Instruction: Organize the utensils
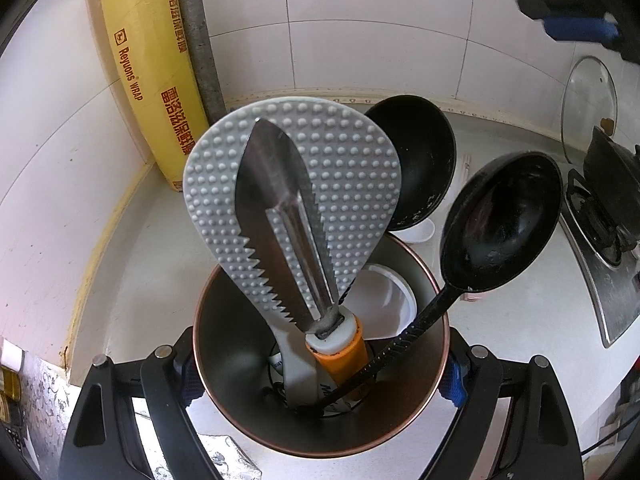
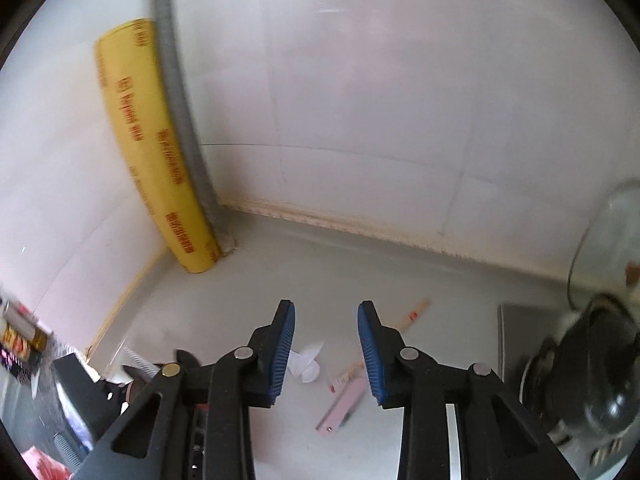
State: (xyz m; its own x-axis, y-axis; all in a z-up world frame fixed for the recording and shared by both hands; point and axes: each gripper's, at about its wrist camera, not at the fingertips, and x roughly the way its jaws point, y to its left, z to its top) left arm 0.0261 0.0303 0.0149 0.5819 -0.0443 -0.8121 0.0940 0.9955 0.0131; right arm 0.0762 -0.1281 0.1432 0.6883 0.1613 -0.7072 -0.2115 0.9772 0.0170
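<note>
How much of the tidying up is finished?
Partly done. The metal cup already holds a gray rice paddle, a serrated scraper and a black spoon. The left gripper is clamped on the cup. The right gripper is open and holds nothing. Left on the counter: chopsticks, a white spoon and a pink tool.

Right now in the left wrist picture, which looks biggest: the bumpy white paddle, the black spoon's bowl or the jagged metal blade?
1. bumpy white paddle.
2. jagged metal blade and black spoon's bowl: too alike to rank, and nearness may mislead.
</note>
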